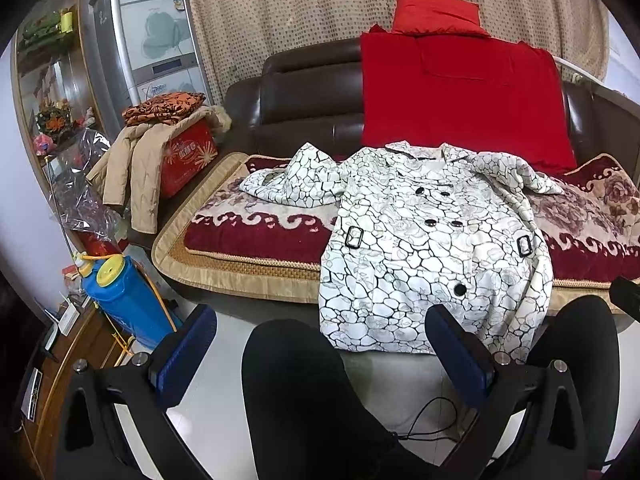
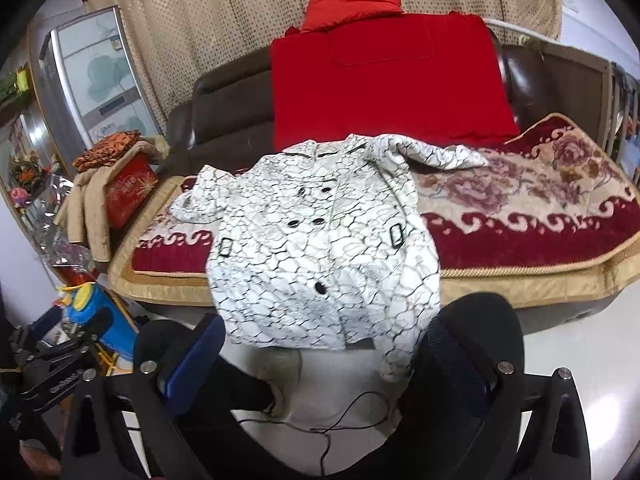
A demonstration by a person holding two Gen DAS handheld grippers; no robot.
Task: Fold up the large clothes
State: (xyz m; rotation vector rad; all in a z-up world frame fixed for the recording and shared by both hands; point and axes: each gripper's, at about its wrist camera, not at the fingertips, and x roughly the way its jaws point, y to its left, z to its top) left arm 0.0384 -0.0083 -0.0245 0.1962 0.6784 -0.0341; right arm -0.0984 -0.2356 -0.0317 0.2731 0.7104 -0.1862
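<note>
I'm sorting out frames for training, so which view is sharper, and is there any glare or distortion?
Left wrist view: sharp on the white patterned coat, with strong fisheye bending and dark corners. Right wrist view: the coat is slightly smeared and softer, with glare on the floor at right.

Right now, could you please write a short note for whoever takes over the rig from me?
Left gripper: open, empty, held back short of the coat's hem.
Right gripper: open, empty, also short of the hem.
Coat: lies front up and buttoned on the sofa, hem hanging over the front edge, both sleeves crumpled near the shoulders.
Done: coat laid out only.
Left: fold in sleeves, then fold the body.
</note>
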